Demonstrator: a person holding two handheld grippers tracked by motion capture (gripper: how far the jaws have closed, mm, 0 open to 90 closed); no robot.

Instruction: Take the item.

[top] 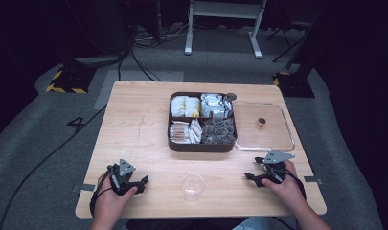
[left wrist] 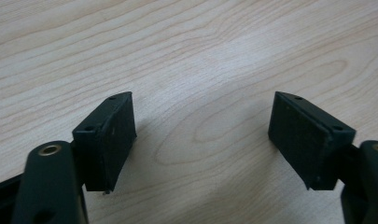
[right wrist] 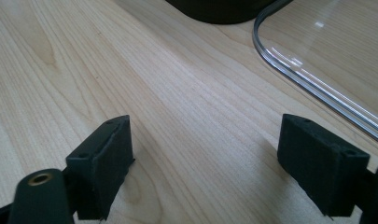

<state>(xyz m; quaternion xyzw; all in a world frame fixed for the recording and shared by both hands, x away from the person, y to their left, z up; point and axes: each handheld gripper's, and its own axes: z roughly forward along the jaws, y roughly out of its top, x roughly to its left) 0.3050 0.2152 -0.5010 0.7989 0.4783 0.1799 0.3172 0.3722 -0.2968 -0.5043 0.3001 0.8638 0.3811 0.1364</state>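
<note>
Pale wood-grain bench (top: 134,129), rectangular with rounded corners. Lower left of high view: left tongs (top: 142,183), black, grey three-cornered plate on top, resting on the bench. Left gripper view: jaws spread wide, flat matte pads (left wrist: 116,140), bare grain between. Lower centre: clear plastic cup (top: 192,186), upright. Centre: dark square tray (top: 201,146), four compartments of packets. Just right, touching it: clear rounded lid (top: 287,127), flat, small brown knob. Lower right: right tongs (top: 248,176), jaws spread; right gripper view adds the lid's glossy rim (right wrist: 312,88).
</note>
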